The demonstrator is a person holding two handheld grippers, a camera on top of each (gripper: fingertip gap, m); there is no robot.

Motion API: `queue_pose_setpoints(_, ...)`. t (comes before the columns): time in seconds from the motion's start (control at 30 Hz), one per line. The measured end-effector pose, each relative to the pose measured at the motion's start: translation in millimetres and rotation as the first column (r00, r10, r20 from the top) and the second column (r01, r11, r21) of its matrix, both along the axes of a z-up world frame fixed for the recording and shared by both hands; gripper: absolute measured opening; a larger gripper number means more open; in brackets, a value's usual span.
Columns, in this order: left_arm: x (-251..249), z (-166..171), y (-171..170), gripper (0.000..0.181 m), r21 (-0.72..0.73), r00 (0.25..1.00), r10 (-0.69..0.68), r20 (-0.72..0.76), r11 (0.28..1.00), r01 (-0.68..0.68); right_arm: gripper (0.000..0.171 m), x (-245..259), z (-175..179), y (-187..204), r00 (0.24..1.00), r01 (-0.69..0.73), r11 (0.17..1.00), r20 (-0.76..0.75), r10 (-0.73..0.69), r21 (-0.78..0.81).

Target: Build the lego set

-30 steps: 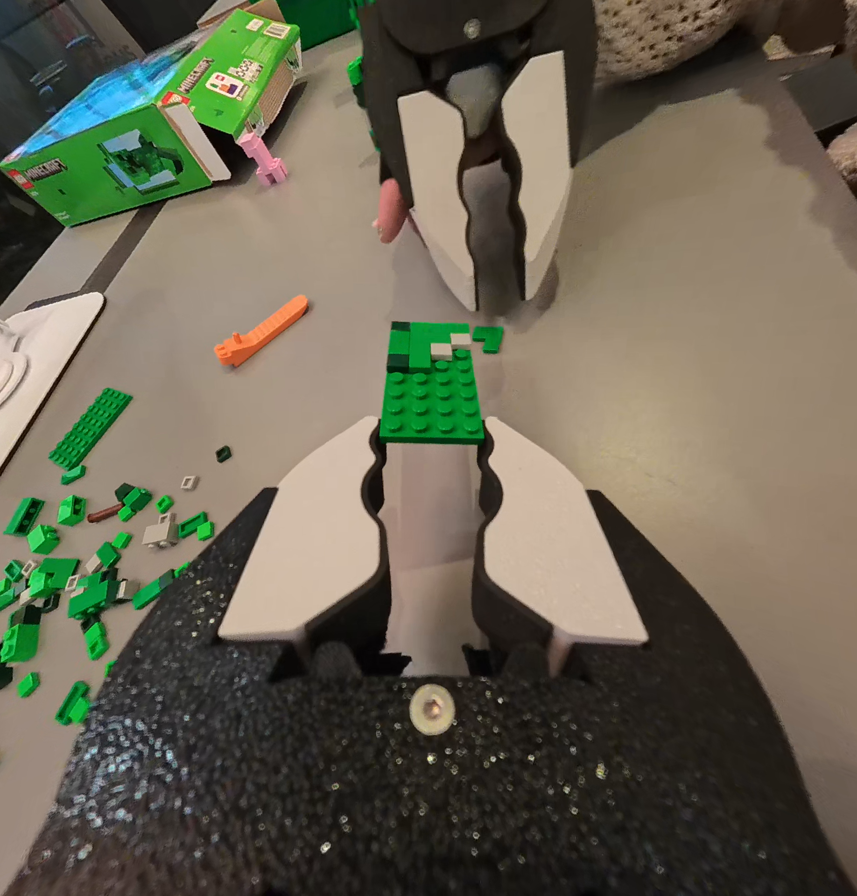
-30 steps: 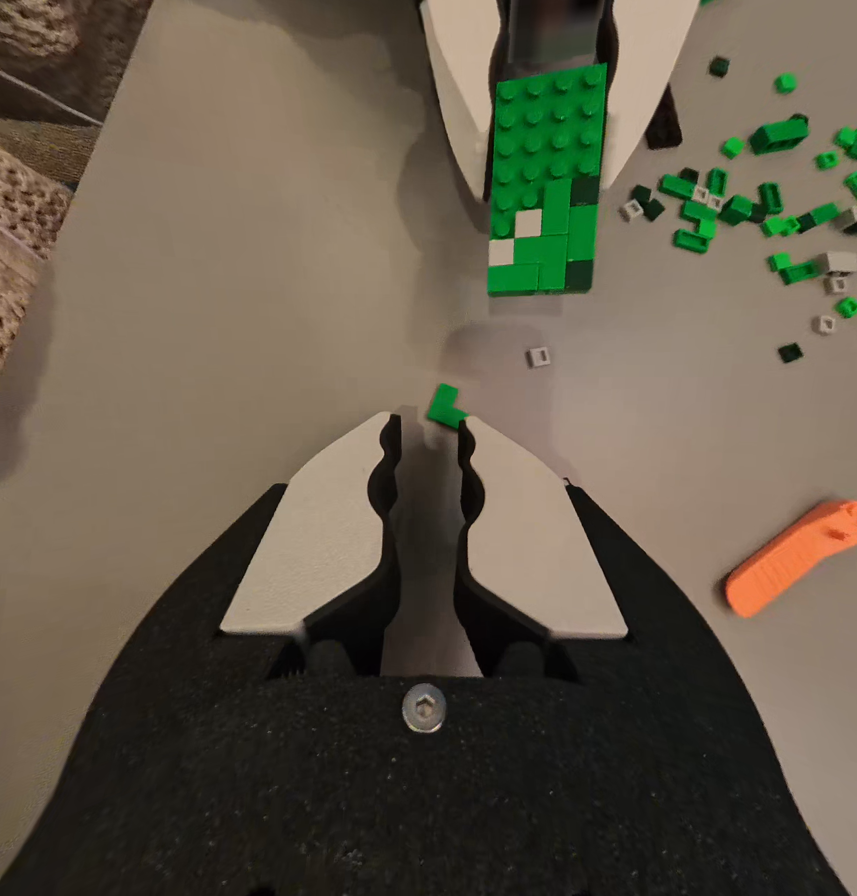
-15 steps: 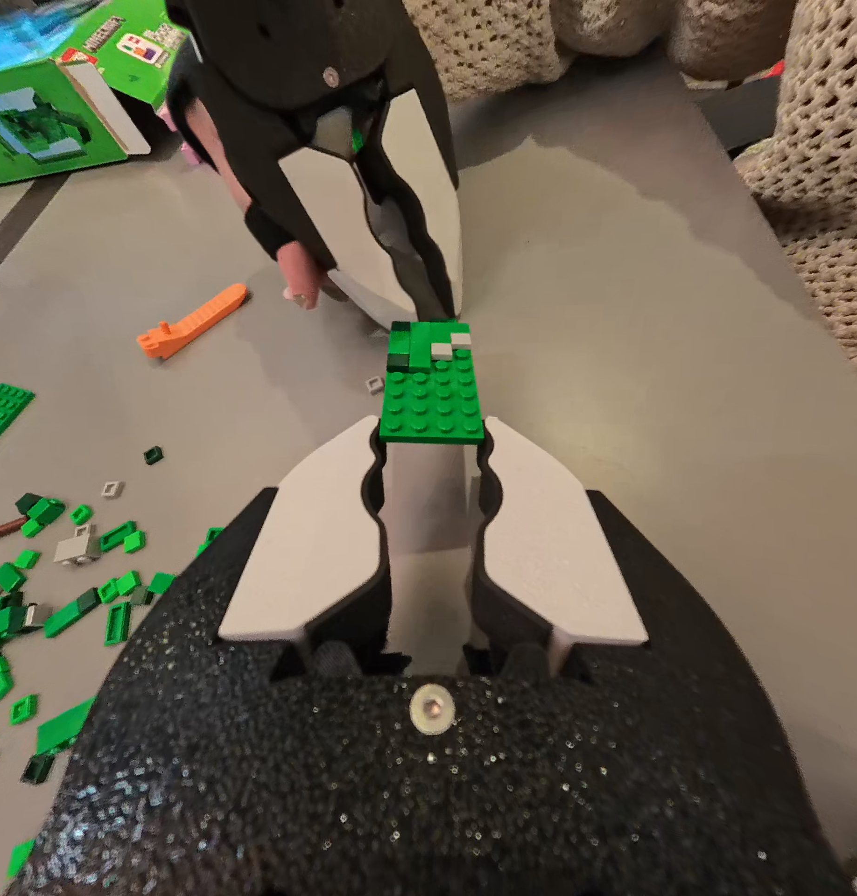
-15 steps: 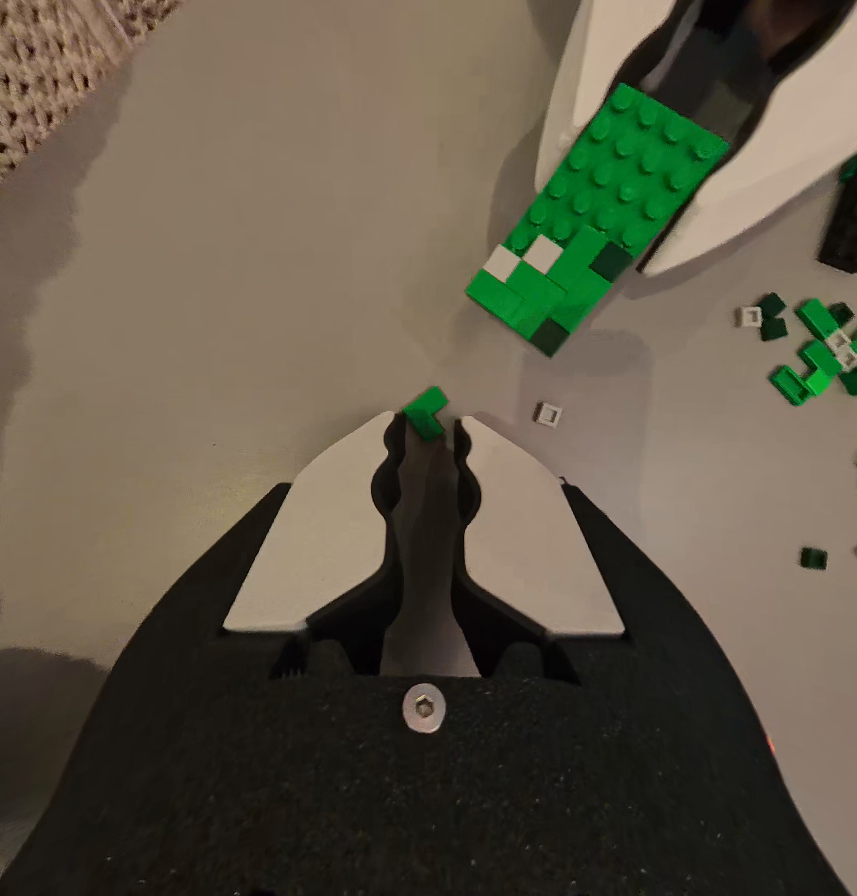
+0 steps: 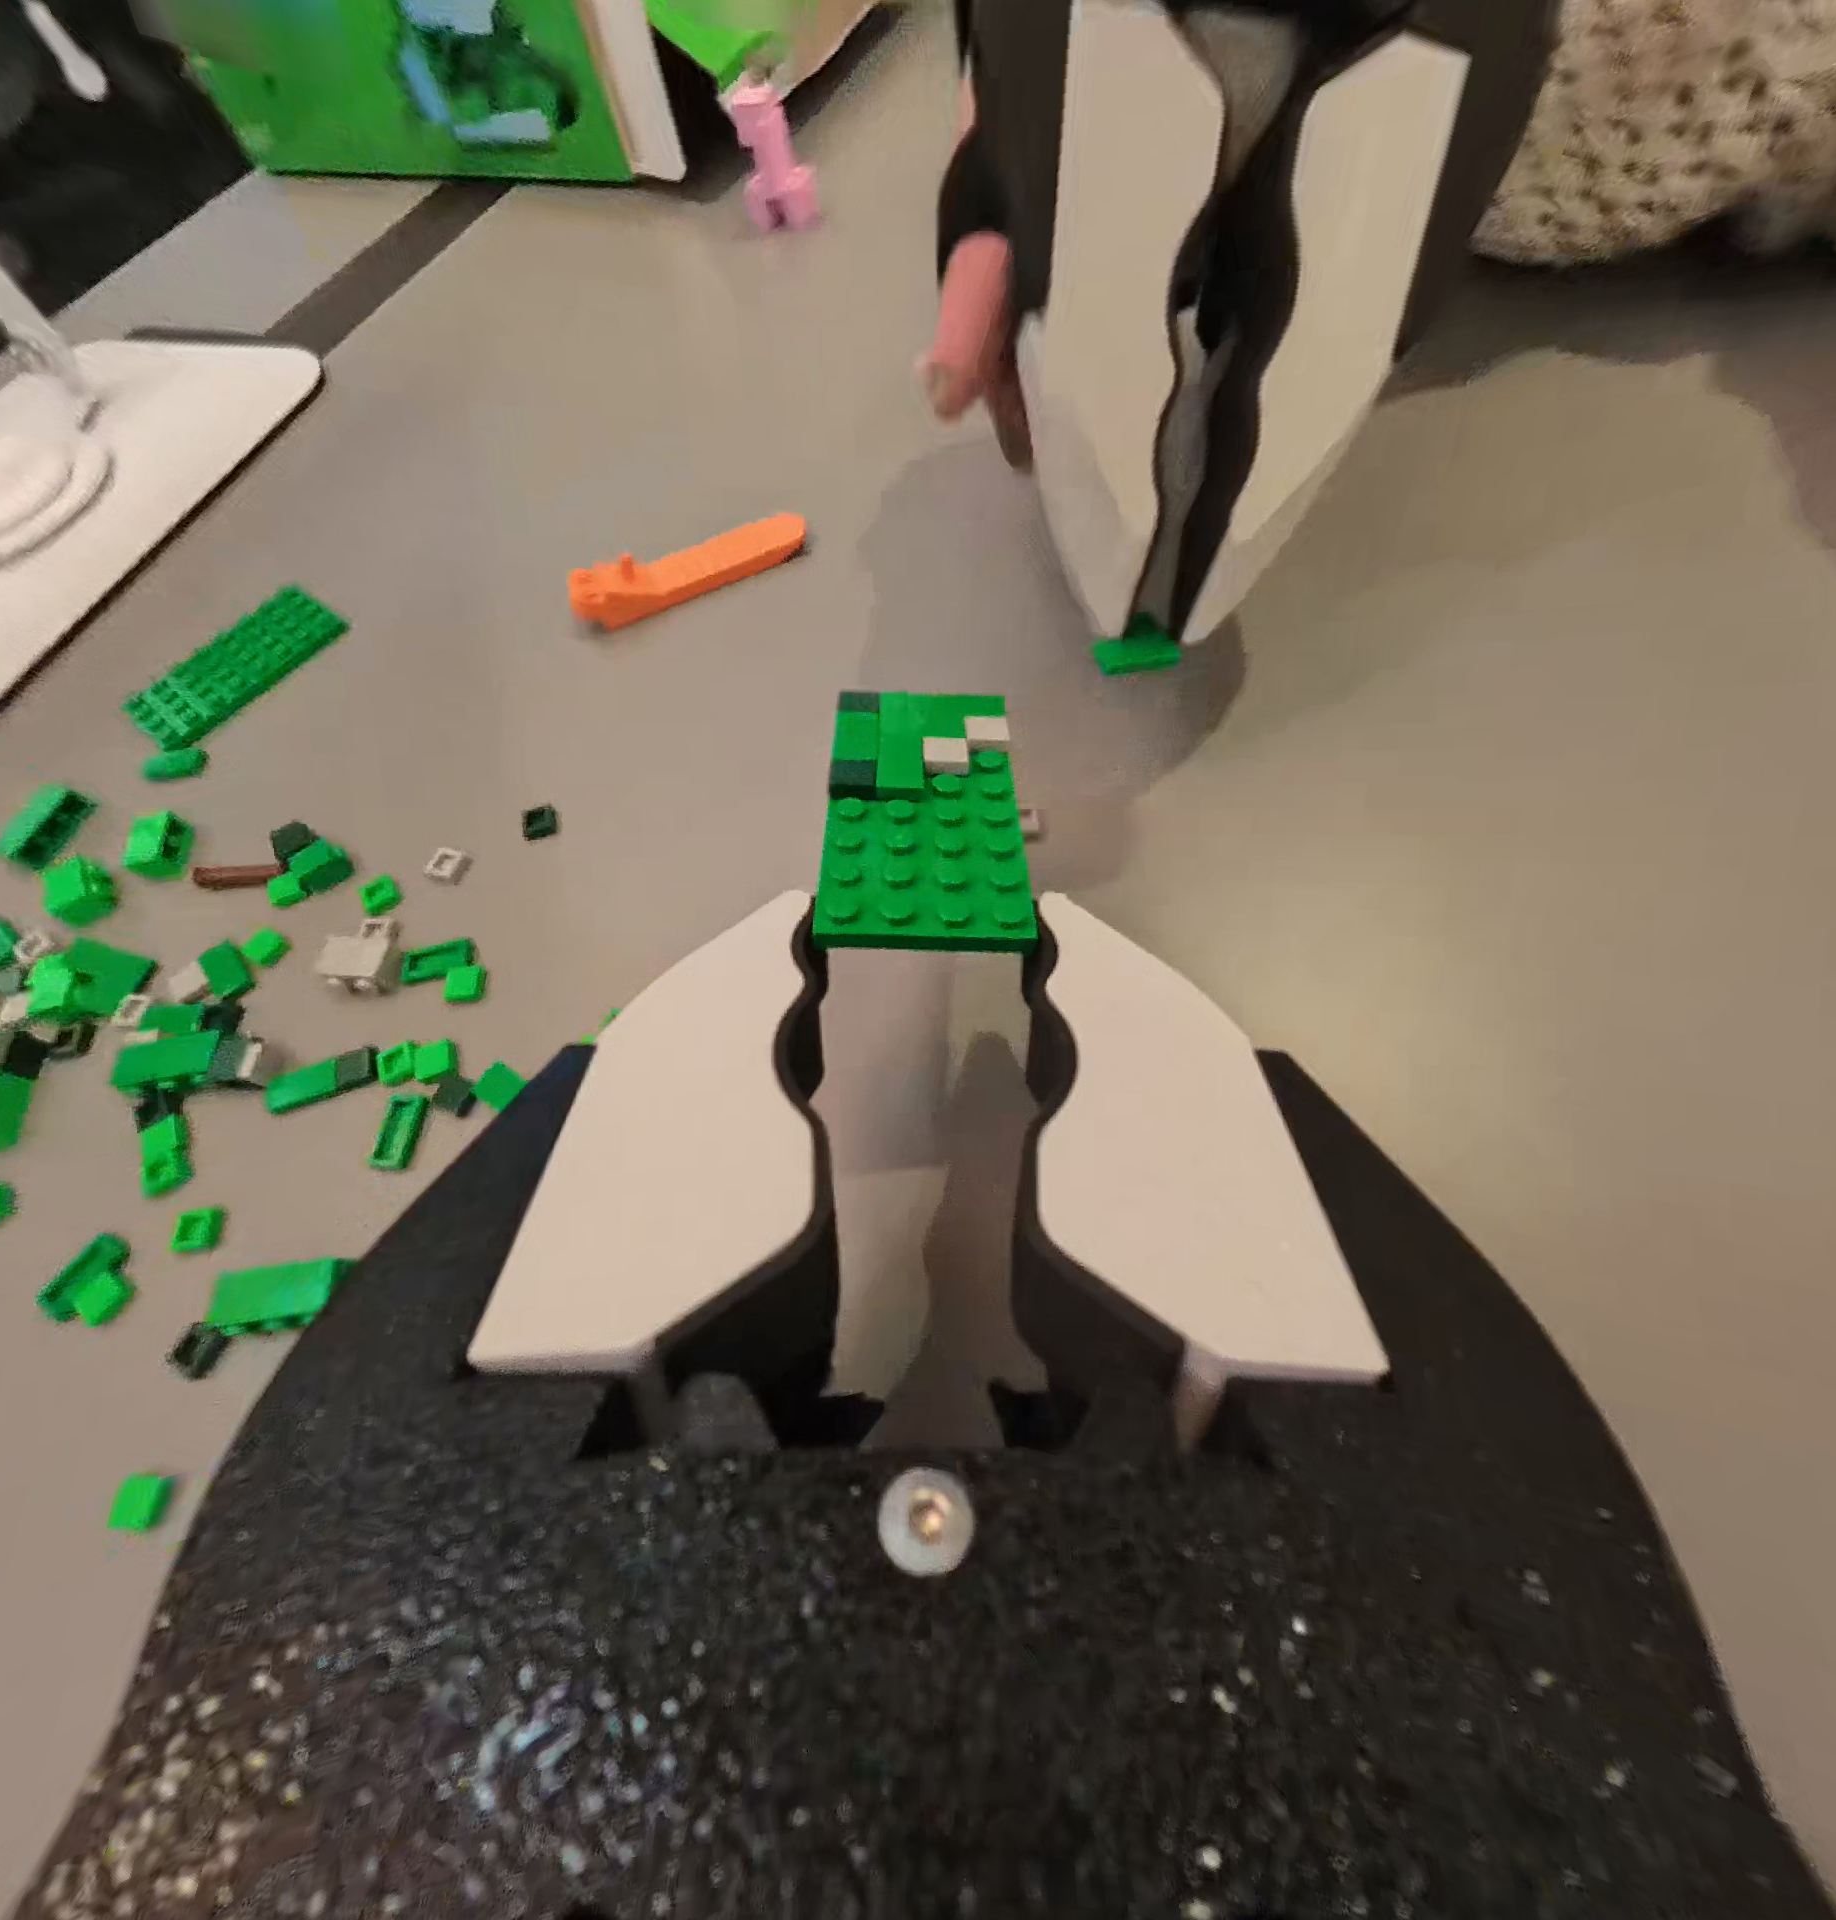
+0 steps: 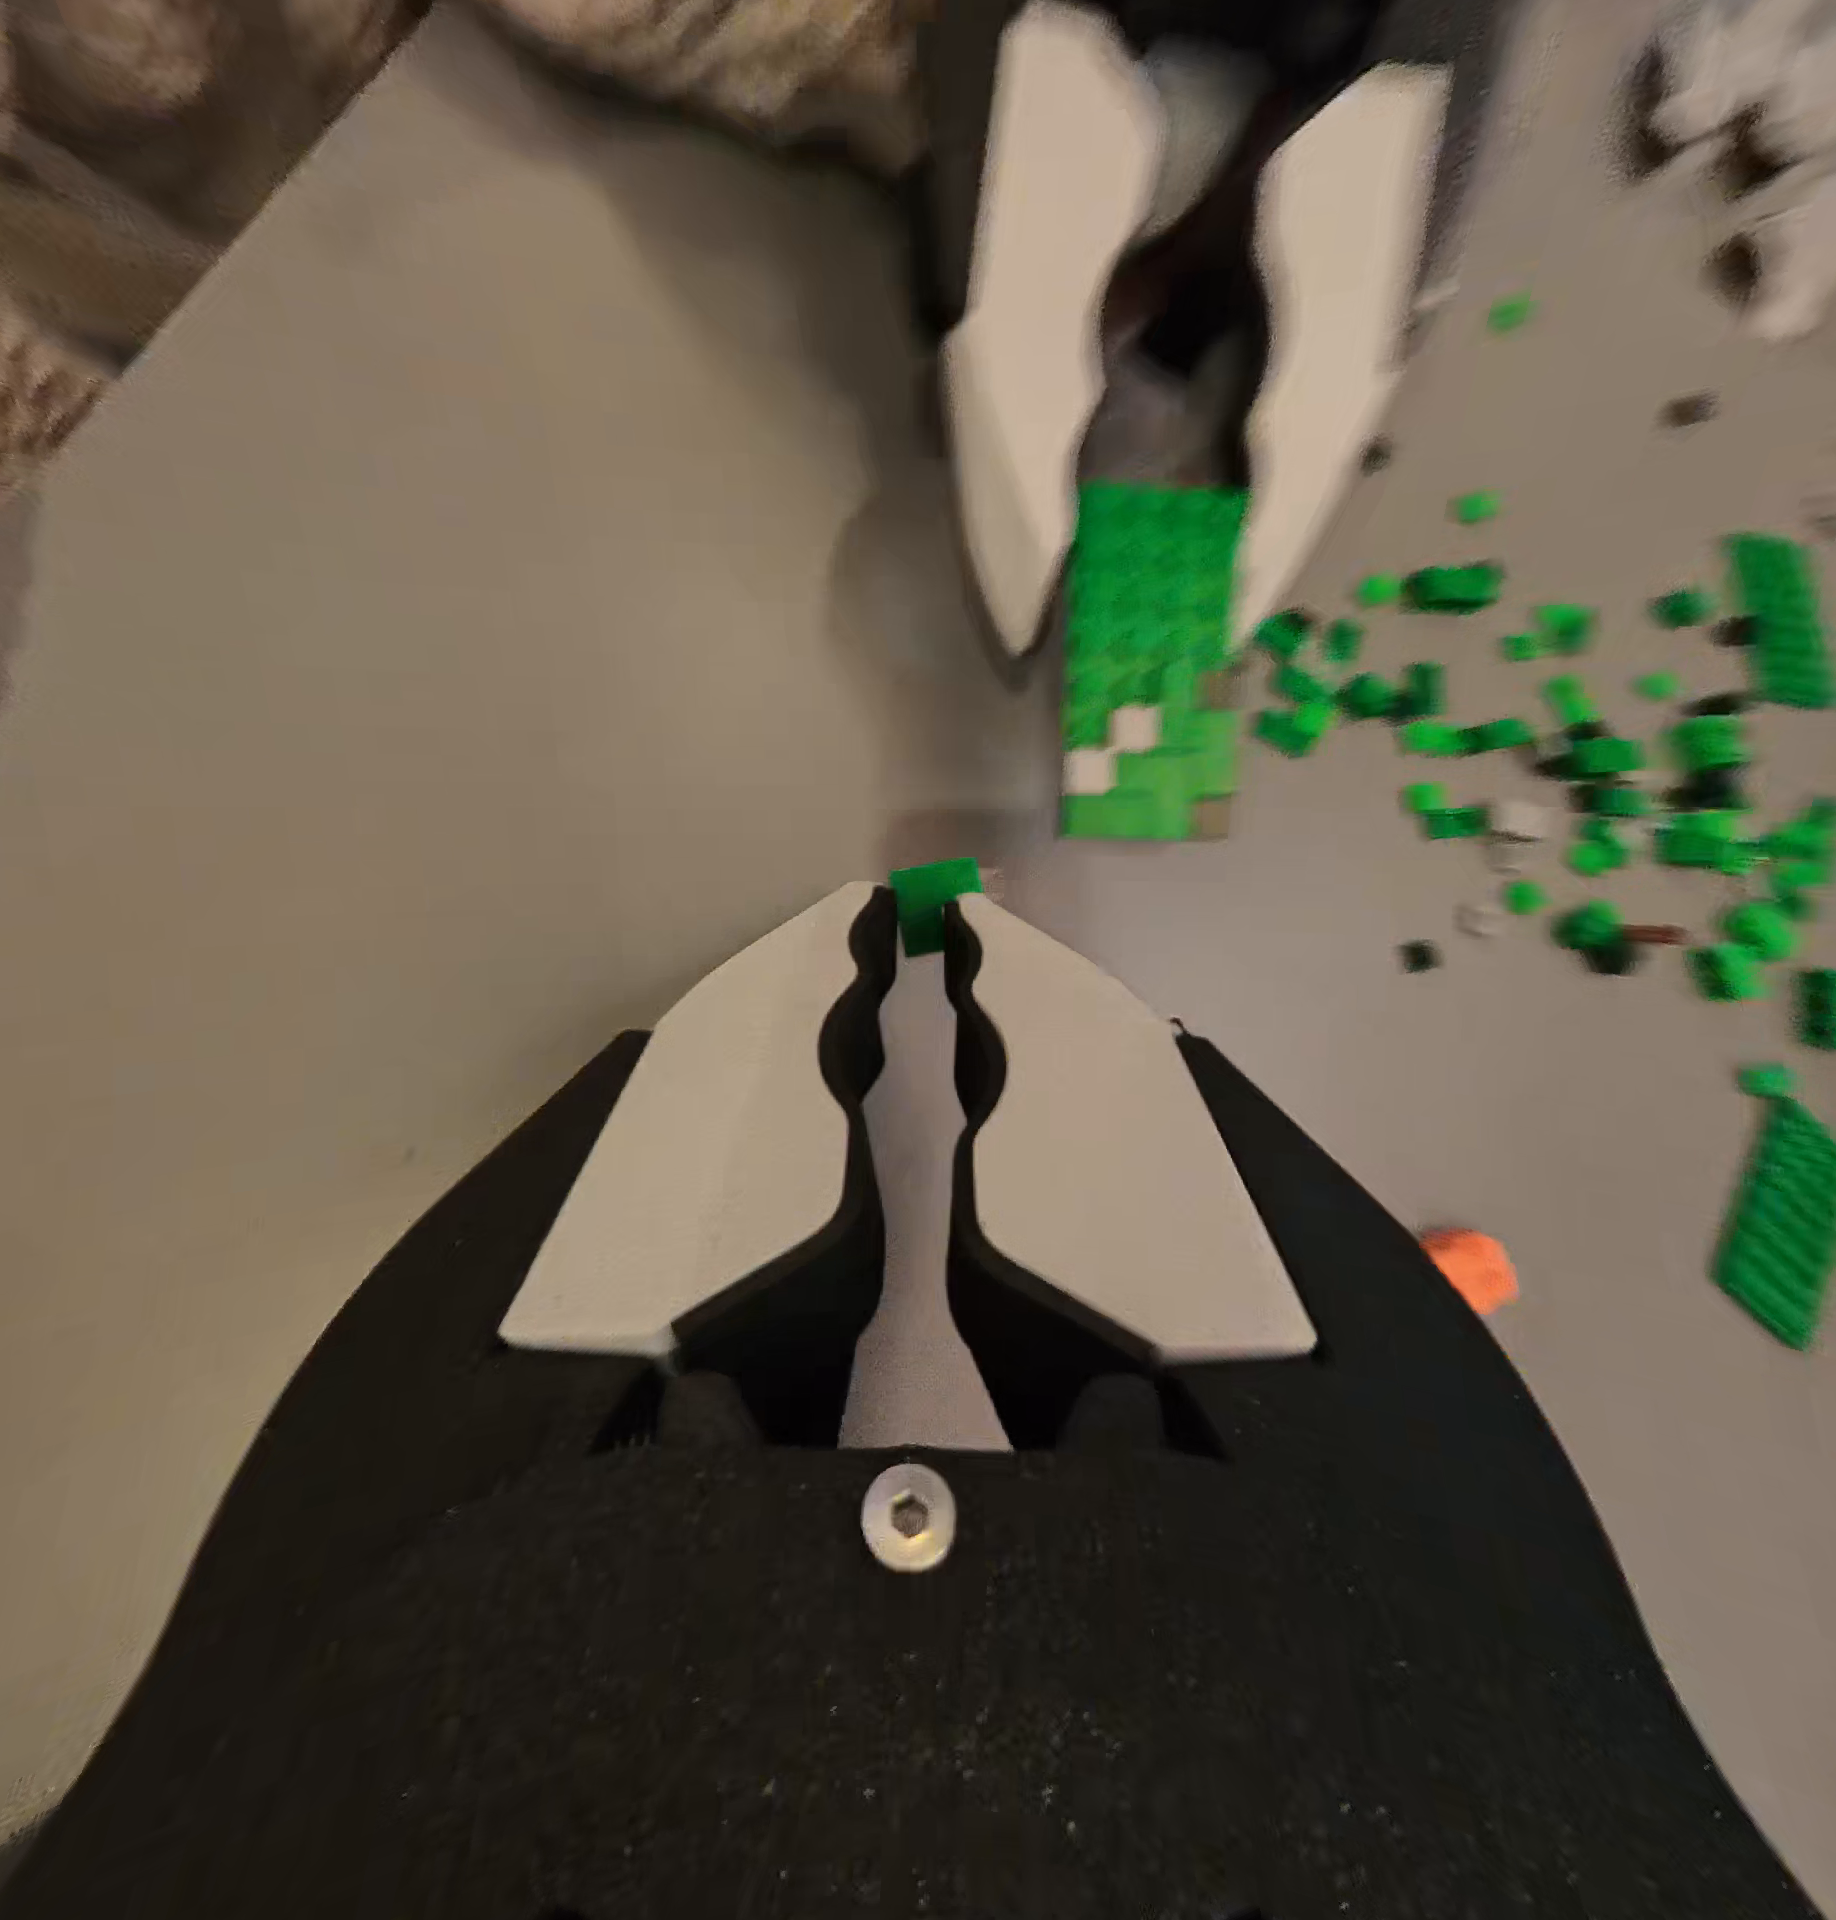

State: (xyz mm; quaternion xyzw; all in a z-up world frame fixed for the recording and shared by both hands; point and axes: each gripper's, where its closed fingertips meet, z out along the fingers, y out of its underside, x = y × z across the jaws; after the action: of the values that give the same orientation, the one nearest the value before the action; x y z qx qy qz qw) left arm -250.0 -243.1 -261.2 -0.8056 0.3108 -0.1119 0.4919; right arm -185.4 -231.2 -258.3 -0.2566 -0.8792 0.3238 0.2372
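My left gripper (image 5: 924, 920) is shut on the near end of a green studded plate (image 5: 924, 852), which carries green, dark green and grey tiles at its far end. The plate also shows in the right wrist view (image 6: 1153, 665), blurred, between the left gripper's white fingers (image 6: 1007, 457). My right gripper (image 6: 922, 906) is shut on a small green L-shaped tile (image 6: 933, 904). In the left wrist view the right gripper (image 5: 1158, 623) stands upright beyond the plate to the right, the tile (image 5: 1134, 652) at its tips just above the grey table (image 5: 1516, 935).
Several loose green, grey and dark pieces (image 5: 166, 1039) lie at the left. An orange brick separator (image 5: 685, 571), a long green plate (image 5: 233, 665), a pink figure (image 5: 774, 156), a green box (image 5: 426, 83) and a white stand base (image 5: 114, 468) lie farther back. Knitted fabric (image 5: 1672, 125) borders the far right. The tips of one gripper are about 7 centimetres away from the tips of the other. From either gripper's tips it is about 15 centimetres to the orange brick separator (image 5: 685, 571).
My right gripper closed on the L-shaped tile and lifted it off the table, moving to the right of the plate. My left gripper kept its hold on the plate and swung leftwards.
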Motion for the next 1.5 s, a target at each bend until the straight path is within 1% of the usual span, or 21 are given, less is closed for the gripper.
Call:
queue_pose_setpoints(0.07, 9.3, 4.7, 2.9, 0.035, 0.017, 0.999, 0.017, 0.036, 1.000, -0.017, 0.008, -8.9, 20.4, -1.8, 0.996, 0.055, 0.995, -0.065, -0.061, -0.082)
queue_pose_setpoints(0.13, 20.3, 9.5, 4.3, 0.035, 0.032, 0.996, 0.008, 0.083, 0.999, -0.010, 0.008, -15.1, 31.4, -7.5, 0.993, 0.073, 0.988, -0.081, -0.085, -0.140)
queue_pose_setpoints(0.23, 29.3, 14.7, 4.7, 0.035, 0.049, 0.989, -0.018, 0.146, 0.999, 0.011, 0.008, -21.5, 34.6, -9.4, 0.990, 0.084, 0.989, -0.102, -0.096, -0.120)
queue_pose_setpoints(0.33, 25.9, 17.0, 5.0, 0.035, 0.061, 0.988, -0.009, 0.153, 0.998, -0.001, 0.008, -22.6, 30.8, -10.8, 0.992, 0.092, 0.990, -0.070, -0.100, -0.107)
queue_pose_setpoints(0.47, 24.4, 20.3, 4.6, 0.035, 0.073, 0.988, -0.006, 0.154, 0.997, -0.006, 0.008, -25.5, 32.2, -8.6, 0.990, 0.117, 0.987, -0.069, -0.126, -0.113)
queue_pose_setpoints(0.8, 22.9, 22.2, 5.0, 0.035, 0.080, 0.986, -0.004, 0.166, 0.997, -0.010, 0.009, -28.6, 34.9, -7.8, 0.985, 0.139, 0.989, -0.094, -0.144, -0.056)
queue_pose_setpoints(0.87, 22.8, 22.6, 5.1, 0.035, 0.079, 0.985, -0.004, 0.173, 0.997, -0.010, 0.015, -28.8, 35.2, -7.2, 0.983, 0.146, 0.988, -0.106, -0.150, -0.041)
queue_pose_setpoints(0.93, 22.0, 23.0, 5.7, 0.035, 0.079, 0.983, 0.002, 0.182, 0.997, -0.016, 0.026, -30.6, 37.3, -5.3, 0.976, 0.171, 0.985, -0.134, -0.174, -0.032)
queue_pose_setpoints(1.07, 20.2, 22.7, 6.6, 0.035, 0.075, 0.981, 0.008, 0.192, 0.997, -0.023, 0.027, -26.0, 34.2, -8.6, 0.973, 0.165, 0.986, -0.165, -0.163, -0.002)
queue_pose_setpoints(1.2, 18.6, 22.7, 7.5, 0.035, 0.072, 0.979, 0.016, 0.204, 0.997, -0.032, 0.029, -26.9, 36.0, -6.4, 0.955, 0.187, 0.981, -0.241, -0.170, 0.049)
queue_pose_setpoints(1.27, 17.9, 22.6, 7.9, 0.035, 0.071, 0.979, 0.020, 0.204, 0.997, -0.035, 0.034, -28.9, 38.1, -3.9, 0.941, 0.216, 0.973, -0.285, -0.183, 0.087)
queue_pose_setpoints(1.37, 16.1, 22.2, 8.6, 0.035, 0.072, 0.980, 0.029, 0.199, 0.996, -0.044, 0.036, -34.0, 46.2, 3.0, 0.889, 0.321, 0.937, -0.387, -0.247, 0.140)
queue_pose_setpoints(1.47, 14.6, 22.3, 9.1, 0.035, 0.072, 0.979, 0.034, 0.203, 0.996, -0.049, 0.038, -31.8, 45.0, 2.1, 0.875, 0.376, 0.911, -0.389, -0.289, 0.171)
queue_pose_setpoints(1.5, 14.0, 22.2, 9.3, 0.035, 0.072, 0.979, 0.036, 0.202, 0.996, -0.051, 0.034, -31.3, 45.7, 2.6, 0.870, 0.395, 0.908, -0.375, -0.319, 0.143)
